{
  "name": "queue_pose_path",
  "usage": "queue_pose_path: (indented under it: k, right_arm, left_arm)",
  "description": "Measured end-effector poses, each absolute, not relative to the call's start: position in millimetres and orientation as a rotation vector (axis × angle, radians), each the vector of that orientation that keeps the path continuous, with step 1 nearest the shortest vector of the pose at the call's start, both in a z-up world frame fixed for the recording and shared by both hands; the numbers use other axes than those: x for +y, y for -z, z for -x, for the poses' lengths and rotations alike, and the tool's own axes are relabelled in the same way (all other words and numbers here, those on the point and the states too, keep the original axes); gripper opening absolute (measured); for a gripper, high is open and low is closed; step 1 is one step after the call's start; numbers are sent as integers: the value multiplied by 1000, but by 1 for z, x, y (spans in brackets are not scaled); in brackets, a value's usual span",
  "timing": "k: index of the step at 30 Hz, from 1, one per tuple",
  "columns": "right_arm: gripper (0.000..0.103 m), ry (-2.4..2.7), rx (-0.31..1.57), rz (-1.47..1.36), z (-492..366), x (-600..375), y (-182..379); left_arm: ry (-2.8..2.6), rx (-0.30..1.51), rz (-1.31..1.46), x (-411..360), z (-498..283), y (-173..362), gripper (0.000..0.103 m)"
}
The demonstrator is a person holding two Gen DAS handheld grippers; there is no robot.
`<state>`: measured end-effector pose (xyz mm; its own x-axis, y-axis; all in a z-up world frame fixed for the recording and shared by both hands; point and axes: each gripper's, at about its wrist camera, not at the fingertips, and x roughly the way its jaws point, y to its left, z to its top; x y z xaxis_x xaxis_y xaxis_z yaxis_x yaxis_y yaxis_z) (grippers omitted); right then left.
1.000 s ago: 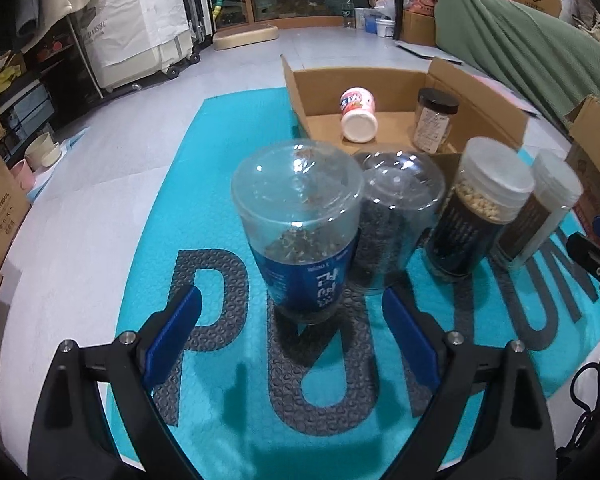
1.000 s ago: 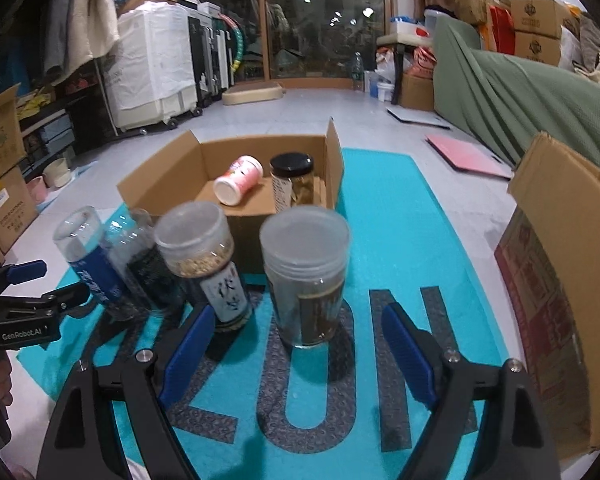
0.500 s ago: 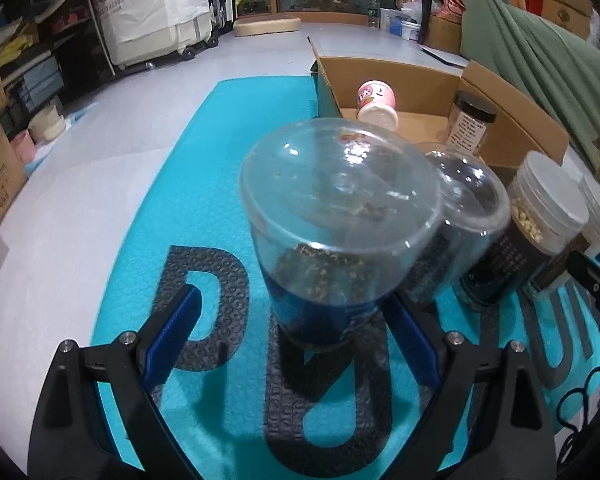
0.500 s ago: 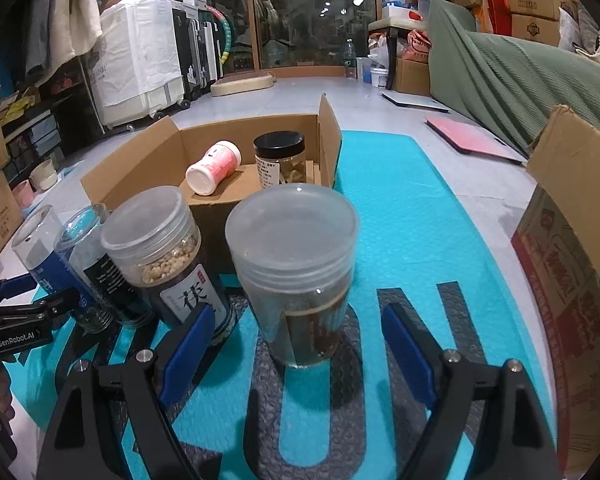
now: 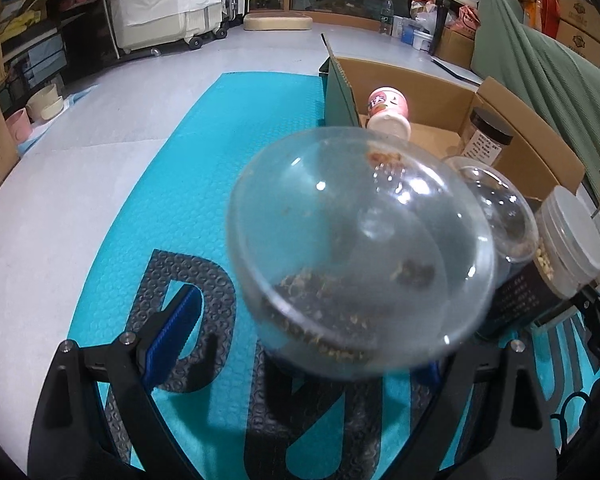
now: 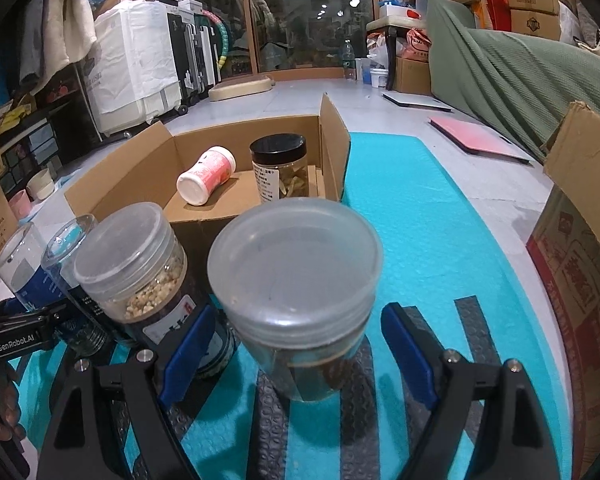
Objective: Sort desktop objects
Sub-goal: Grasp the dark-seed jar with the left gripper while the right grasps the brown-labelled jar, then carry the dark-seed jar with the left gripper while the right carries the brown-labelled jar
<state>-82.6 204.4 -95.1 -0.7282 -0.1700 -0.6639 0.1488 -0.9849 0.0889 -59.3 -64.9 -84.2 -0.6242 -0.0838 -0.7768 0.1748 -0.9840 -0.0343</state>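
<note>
Several jars stand in a row on the teal mat. In the left wrist view the clear-lidded blue-label jar (image 5: 360, 256) stands between my open left gripper (image 5: 300, 344); its right pad is hidden behind the jar. A second clear-lidded jar (image 5: 496, 216) and a bean jar (image 5: 568, 248) stand to its right. In the right wrist view a frosted-lid jar (image 6: 300, 292) stands between the blue pads of my open right gripper (image 6: 296, 344), not touched. The bean jar (image 6: 140, 264) stands just left of it. The left gripper body (image 6: 16, 340) shows at far left.
An open cardboard box (image 6: 332, 148) behind the jars holds a lying pink bottle (image 6: 208, 174) and an upright black-lidded jar (image 6: 280, 172). A printed carton (image 6: 580, 272) stands at the right. A green covered sofa (image 6: 520, 64) is beyond. Grey floor surrounds the mat (image 5: 220, 128).
Both grippers have moved forward around their jars, which now loom larger between the fingers. The jaws stay open and the jars have not shifted.
</note>
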Motion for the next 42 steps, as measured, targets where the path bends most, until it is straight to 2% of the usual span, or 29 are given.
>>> queue_pose_path:
  k: [3,6,8,11,12,21,35,42]
  right_arm:
    - [83,2773,-49,-1080,86,203,96]
    - [74,2769,-43,-1091,88,201,98]
    - [66,2764,-40,-1101,90,201,99]
    - [62,2763,-45,-1099,91,203,99]
    - [62,2761,-51,-1099,91,203,100]
    - [62,2735,-48,-1099,85,200,96]
    - [62,2734,-15,-1048,69,196,68]
    - [62,2742,-13,-1010,56,198,49]
  left_arm:
    - [2678,123,-1289,-63,65,87,92]
    - [2656,125,-1303,-63,69,89,91]
    - [2656,135,-1318,-63,71,89,87]
    - [2684,131,-1321,-61,69,87,69]
    - [2698,122,-1323,-59,69,85,58]
    - [2704,166,-1368,-63,67,84,57]
    - [2731,23,-1324,-53,47,48,57]
    - [2738,15,-1327,-52,33,30,57]
